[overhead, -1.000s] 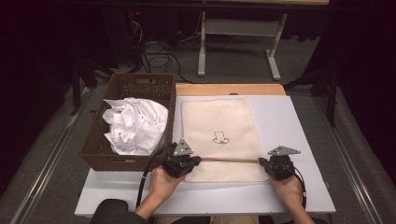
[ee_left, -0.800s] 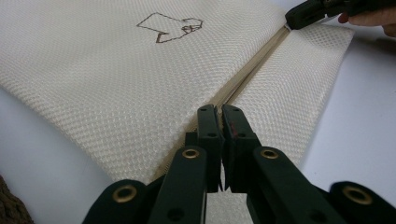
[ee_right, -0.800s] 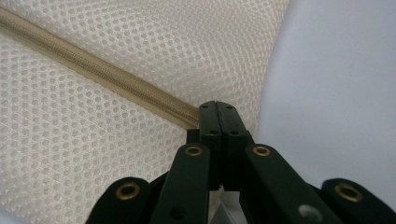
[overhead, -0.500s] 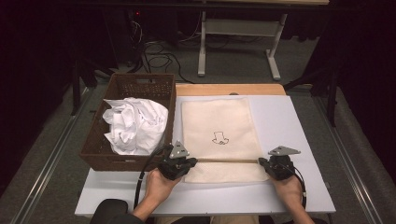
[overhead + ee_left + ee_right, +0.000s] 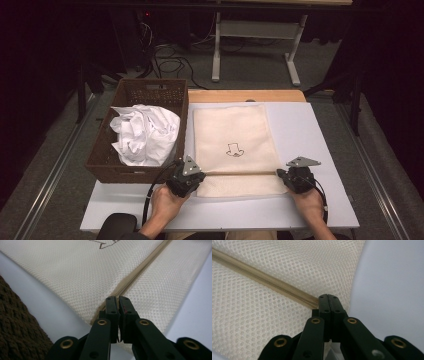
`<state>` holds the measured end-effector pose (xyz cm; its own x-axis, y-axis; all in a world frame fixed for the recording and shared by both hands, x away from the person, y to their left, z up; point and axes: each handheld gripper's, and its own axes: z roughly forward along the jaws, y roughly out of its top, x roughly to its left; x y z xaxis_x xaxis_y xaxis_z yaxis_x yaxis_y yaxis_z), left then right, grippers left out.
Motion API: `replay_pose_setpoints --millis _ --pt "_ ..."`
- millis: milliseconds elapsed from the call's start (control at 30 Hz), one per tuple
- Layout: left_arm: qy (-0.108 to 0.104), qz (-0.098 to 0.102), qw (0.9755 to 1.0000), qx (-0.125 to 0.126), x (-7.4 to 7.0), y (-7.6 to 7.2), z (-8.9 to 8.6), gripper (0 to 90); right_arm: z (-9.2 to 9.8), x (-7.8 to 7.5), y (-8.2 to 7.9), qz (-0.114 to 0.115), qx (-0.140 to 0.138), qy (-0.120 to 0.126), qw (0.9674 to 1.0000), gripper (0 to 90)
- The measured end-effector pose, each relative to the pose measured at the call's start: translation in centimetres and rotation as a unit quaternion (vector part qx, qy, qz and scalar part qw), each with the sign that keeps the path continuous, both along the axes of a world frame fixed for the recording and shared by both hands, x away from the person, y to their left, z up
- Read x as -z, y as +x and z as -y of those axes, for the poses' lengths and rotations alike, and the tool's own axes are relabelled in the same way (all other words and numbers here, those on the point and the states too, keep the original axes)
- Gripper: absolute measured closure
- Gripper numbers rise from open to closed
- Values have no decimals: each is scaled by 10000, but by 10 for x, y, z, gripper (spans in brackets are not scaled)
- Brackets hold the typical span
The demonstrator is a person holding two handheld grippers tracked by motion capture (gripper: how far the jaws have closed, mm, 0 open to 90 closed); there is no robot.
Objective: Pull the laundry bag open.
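A cream mesh laundry bag (image 5: 234,145) lay flat on the white tabletop (image 5: 310,135) between the two grippers, with a small dark hat-like drawing printed near its middle. A tan zipper (image 5: 240,173) ran straight across it near the person's edge, from one gripper to the other. The left gripper (image 5: 117,301) was clenched on the zipper's end at the bag's left edge, its jaws pressed together over the zipper line. The right gripper (image 5: 329,299) was clamped likewise on the zipper's other end, at the bag's right edge, jaws fully together.

Just beyond and to the left of the left gripper stood a brown woven basket (image 5: 105,165) holding a crumpled heap of white cloth (image 5: 145,134). The basket's wall stood near the bag's left side.

To the right of the right gripper, bare tabletop stretched to the table's edge. A strip of it also lay between the grippers and the near edge.
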<state>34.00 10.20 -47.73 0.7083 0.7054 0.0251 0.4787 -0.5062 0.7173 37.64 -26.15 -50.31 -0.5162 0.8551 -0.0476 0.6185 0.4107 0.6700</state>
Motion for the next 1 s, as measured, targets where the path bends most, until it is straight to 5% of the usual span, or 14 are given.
replay_pose_setpoints --millis 467,567,733,833,1000 --pt "16 -167 9991 -388 18 10 -2 859 -1 -2 -2 75 21 -85 9999 900" --pt "-44 -139 9990 -423 17 11 -4 842 3 -2 -2 56 21 105 9999 900" --pt "-123 -280 9989 -353 16 11 -5 726 3 -4 -3 127 -91 176 9997 816" --pt "-109 -166 9994 -282 15 8 -3 638 5 -8 -2 133 -107 379 9991 750" --pt "-517 12 9982 -309 3 2 -3 549 7 -13 -4 340 -112 515 9980 668"
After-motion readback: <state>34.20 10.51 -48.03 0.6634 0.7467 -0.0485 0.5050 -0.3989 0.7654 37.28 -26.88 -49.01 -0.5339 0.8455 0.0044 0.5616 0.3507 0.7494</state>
